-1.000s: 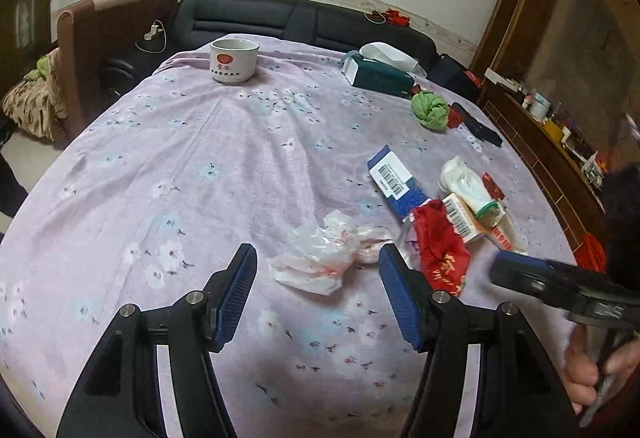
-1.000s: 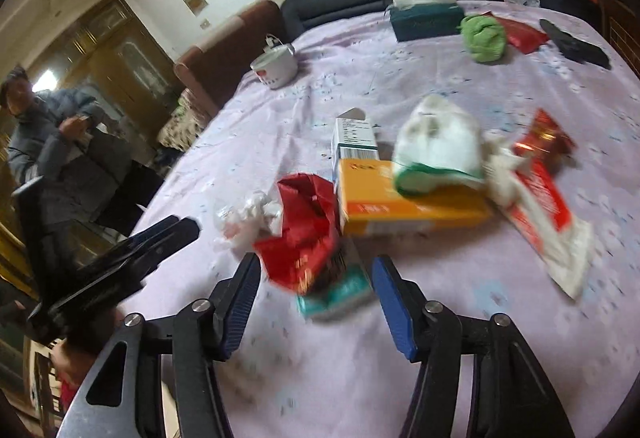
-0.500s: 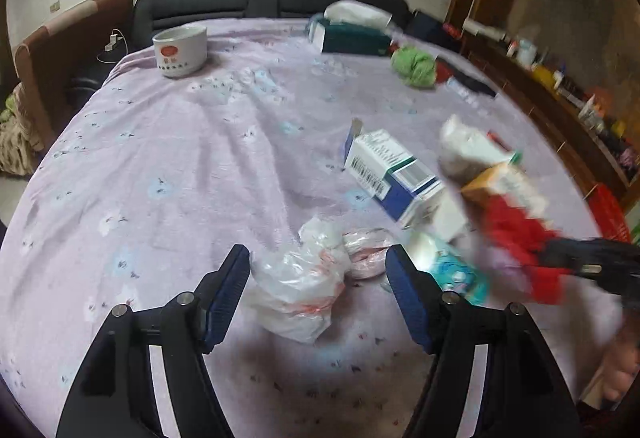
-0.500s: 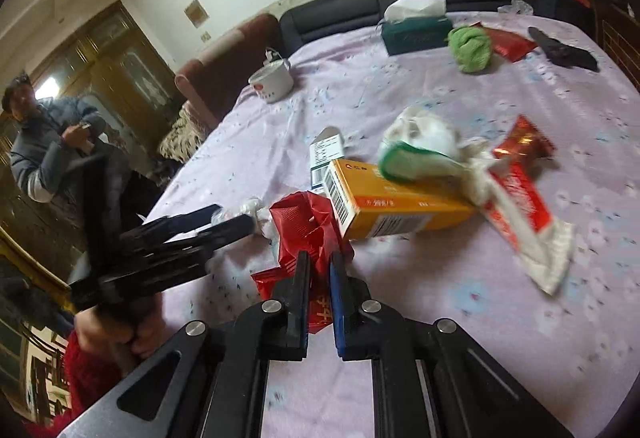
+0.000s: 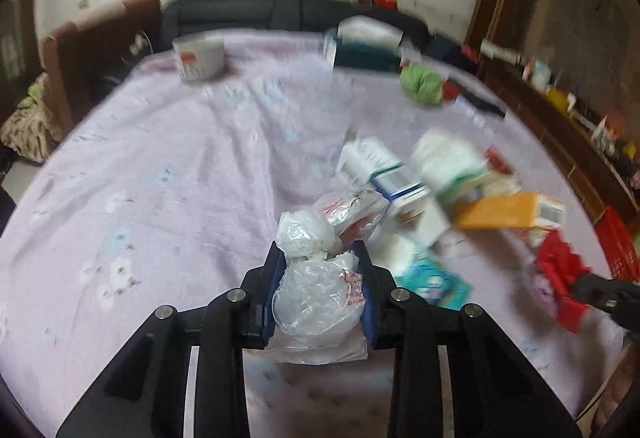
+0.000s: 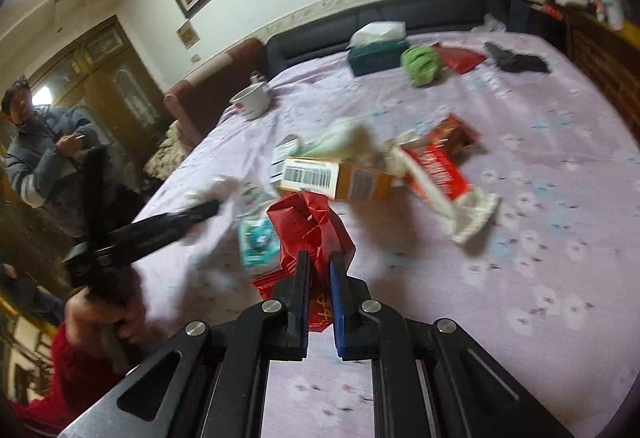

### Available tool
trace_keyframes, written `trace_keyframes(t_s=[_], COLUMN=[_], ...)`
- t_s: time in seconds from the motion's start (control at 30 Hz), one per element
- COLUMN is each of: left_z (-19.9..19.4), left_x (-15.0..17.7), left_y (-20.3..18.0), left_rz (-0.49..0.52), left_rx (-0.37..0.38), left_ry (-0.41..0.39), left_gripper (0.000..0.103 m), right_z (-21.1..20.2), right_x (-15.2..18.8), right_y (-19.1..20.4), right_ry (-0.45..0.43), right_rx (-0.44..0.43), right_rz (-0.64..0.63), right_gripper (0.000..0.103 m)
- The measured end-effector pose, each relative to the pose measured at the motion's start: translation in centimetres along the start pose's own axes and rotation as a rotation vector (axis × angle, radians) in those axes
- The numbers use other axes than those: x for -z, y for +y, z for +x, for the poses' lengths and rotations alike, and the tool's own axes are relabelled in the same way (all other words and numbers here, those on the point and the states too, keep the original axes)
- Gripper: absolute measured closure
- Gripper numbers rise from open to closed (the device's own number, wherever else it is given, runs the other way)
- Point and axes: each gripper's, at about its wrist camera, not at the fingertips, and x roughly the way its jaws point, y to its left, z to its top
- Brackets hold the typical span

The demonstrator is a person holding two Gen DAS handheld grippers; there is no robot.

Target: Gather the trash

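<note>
My left gripper [image 5: 318, 258] is shut on a crumpled clear plastic bag [image 5: 320, 294] that bulges between and above the blue pads. My right gripper [image 6: 319, 258] is shut on a red crinkled wrapper [image 6: 308, 222], lifted over the lilac flowered cloth [image 6: 540, 238]; the red wrapper [image 5: 560, 270] also shows at the left wrist view's right edge. More trash lies in a heap: an orange box [image 6: 340, 178], a blue and white box [image 5: 384, 174], a teal packet [image 6: 258, 242], a red and white wrapper [image 6: 440, 174] and white crumpled paper [image 5: 444, 158].
A white cup [image 5: 199, 56], a teal tissue box [image 6: 376, 54], a green cloth ball [image 6: 420, 64], a red packet [image 6: 460, 58] and a dark object [image 6: 516, 60] sit farther back. A person in a grey jacket [image 6: 44, 154] stands at the left. A red basket [image 5: 618, 250] is past the table's right edge.
My left gripper moved forward and closed on the plastic bag, which was lying loose between open fingers. My right gripper stays closed on the red wrapper and has raised it off the pile.
</note>
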Motion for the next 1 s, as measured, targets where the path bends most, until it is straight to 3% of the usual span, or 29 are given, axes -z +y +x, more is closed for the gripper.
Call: trace_keyframes(t_s=[0.1, 0.4, 0.73, 1.0], left_z=[-2.3, -3.0, -2.2, -1.4], left_x=[1.3, 3.8, 4.9, 5.5], left_y=[-2.8, -10.7, -12.9, -13.2], left_rz=[0.022, 0.105, 0.133, 0.149], left_rx=[0.017, 0.082, 0.082, 0.022], left_ry=[-0.074, -0.16, -0.135, -0.139], left_gripper=[0.072, 0.072, 0.072, 0.072], right_z=[-0.7, -2.8, -4.9, -4.1], right_x=[0.8, 2.3, 2.4, 3.1], right_y=[-0.6, -2.4, -4.0, -3.6], right_ry=[-0.033, -0.107, -0.142, -0.118], right_rx=[0.047, 0.164, 0.191, 0.188], right_rz=[-0.001, 0.027, 0.079, 0.068], right_gripper=[0.093, 0.093, 0.093, 0.093])
